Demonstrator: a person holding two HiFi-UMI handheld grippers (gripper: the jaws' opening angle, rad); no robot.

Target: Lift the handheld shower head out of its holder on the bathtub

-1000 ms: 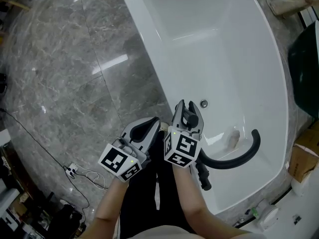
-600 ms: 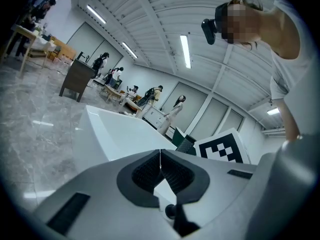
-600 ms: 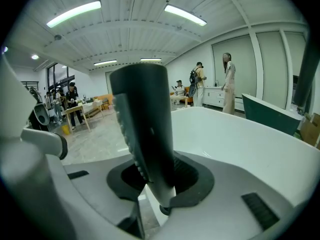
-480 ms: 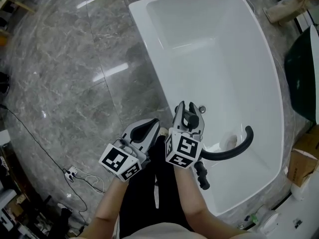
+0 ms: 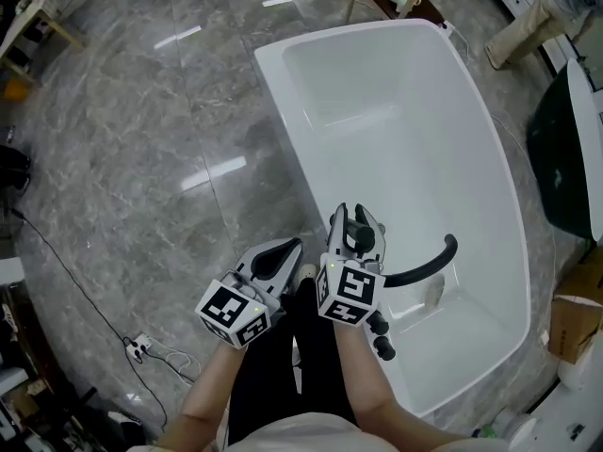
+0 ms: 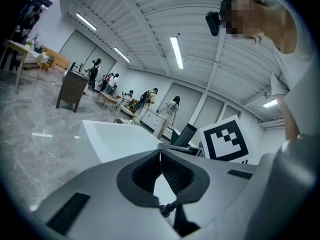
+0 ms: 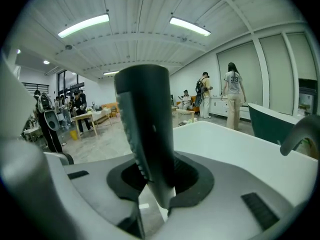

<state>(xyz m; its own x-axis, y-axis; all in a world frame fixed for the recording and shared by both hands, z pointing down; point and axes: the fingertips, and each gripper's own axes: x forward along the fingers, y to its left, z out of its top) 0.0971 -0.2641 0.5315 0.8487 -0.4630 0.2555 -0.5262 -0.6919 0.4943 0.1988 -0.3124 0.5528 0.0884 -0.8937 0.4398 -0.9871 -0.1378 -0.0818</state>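
Observation:
The black handheld shower head stands upright between the jaws of my right gripper, which is shut on it above the near rim of the white bathtub. Its black hose curves away to the right over the tub's inside. In the right gripper view the shower head fills the middle, clamped between the pads, with the hose at the right edge. My left gripper hangs just left of the right one, over the floor beside the tub. In the left gripper view its pads meet with nothing between them.
Grey marble floor surrounds the tub. A dark green tub and a cardboard box are at the right. A cable with a plug lies on the floor at the left. Several people stand far off across the room.
Both grippers have risen, the right one carrying the shower head up. The hose has lifted with it and its far bend has drawn in toward the gripper.

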